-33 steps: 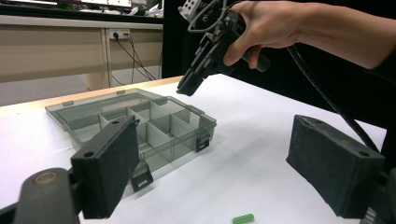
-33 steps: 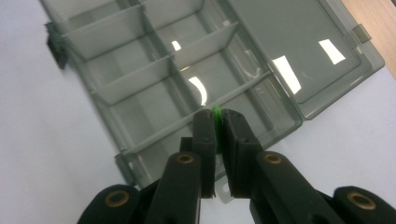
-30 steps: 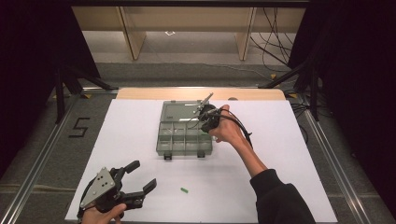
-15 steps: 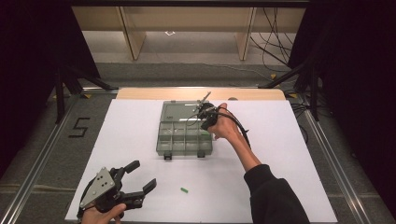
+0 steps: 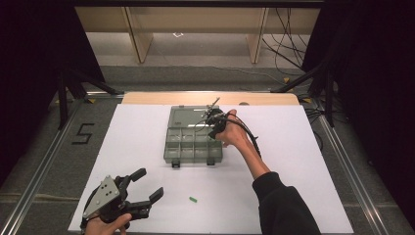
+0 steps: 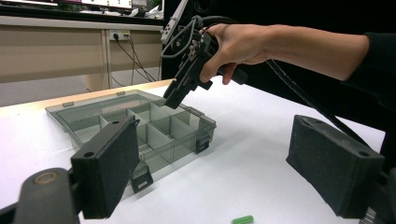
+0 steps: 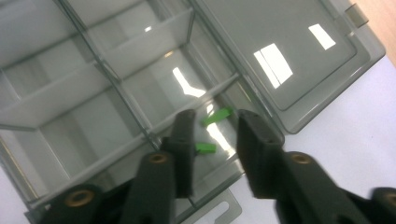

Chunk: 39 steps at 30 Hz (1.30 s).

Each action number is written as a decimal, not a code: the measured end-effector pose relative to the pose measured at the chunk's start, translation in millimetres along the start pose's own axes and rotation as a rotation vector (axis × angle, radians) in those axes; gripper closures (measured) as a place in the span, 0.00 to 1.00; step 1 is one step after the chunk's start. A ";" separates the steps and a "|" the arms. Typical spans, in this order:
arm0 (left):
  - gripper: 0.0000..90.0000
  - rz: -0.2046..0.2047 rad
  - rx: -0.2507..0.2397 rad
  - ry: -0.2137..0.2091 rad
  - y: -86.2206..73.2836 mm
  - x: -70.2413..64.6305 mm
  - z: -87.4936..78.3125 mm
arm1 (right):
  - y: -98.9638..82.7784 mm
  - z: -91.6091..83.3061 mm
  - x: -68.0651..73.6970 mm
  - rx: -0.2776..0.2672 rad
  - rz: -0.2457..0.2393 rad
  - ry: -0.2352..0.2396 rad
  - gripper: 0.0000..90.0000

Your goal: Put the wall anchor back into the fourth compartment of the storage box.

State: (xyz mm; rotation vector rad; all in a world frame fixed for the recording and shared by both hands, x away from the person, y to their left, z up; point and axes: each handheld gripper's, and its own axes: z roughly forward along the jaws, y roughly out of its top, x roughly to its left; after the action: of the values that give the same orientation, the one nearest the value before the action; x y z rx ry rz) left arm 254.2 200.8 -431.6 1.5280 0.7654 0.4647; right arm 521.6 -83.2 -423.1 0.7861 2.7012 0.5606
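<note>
A clear grey compartment box (image 5: pixel 193 147) lies open mid-table, its lid (image 5: pixel 188 116) folded flat behind it. My right gripper (image 5: pixel 211 119) hangs over the box's back right compartment, pointing down into it. Its jaws have just been opening and now stand apart as seen in the right gripper view (image 7: pixel 216 127). Two small green pieces (image 7: pixel 223 113) (image 7: pixel 205 148) lie loose in the compartment below the tips, and neither pad touches them. My left gripper (image 5: pixel 142 188) rests at the table's near left, wide open with nothing between its pads (image 6: pixel 109 161). Another green piece (image 5: pixel 193 199) lies on the white table to its right.
The box's other compartments (image 6: pixel 159 133) look bare, and its latches (image 6: pixel 140 179) face the near side. White paper (image 5: pixel 293 161) covers the table, with a wooden strip (image 5: pixel 147 98) along the far edge. Cables (image 5: pixel 288 39) trail on the floor beyond.
My right hand has sunk a little towards the box. The left gripper has stayed where it was.
</note>
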 end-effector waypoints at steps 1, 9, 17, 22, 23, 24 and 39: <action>0.18 0.000 0.001 0.000 0.0 0.0 0.1 | 0.2 -1.8 0.4 -0.013 0.000 -0.008 0.63; 0.18 0.002 0.002 0.002 0.0 -0.3 0.2 | -0.9 -20.0 12.9 -0.053 0.005 -0.015 0.42; 0.18 0.002 0.002 0.003 -0.1 -0.2 0.3 | -7.8 -37.3 32.4 -0.099 -0.021 0.007 0.36; 0.18 0.003 0.003 0.003 -0.2 -0.3 0.3 | -12.8 -46.9 42.7 -0.121 -0.026 0.019 0.34; 0.18 0.003 0.003 0.003 -0.2 -0.4 0.3 | -14.3 -48.9 45.2 -0.126 -0.031 0.025 0.34; 0.18 0.004 0.003 0.003 -0.1 -0.4 0.3 | -15.6 -50.8 47.1 -0.128 -0.035 0.027 0.34; 0.18 0.004 0.005 0.007 0.2 -0.3 -0.1 | -36.8 -60.9 84.9 -0.152 -0.105 0.082 0.33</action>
State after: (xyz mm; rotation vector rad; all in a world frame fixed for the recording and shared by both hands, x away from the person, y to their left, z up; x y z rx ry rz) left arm 253.9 200.7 -431.4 1.5331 0.7697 0.4716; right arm 413.8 -81.8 -397.7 0.5911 2.7146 0.7771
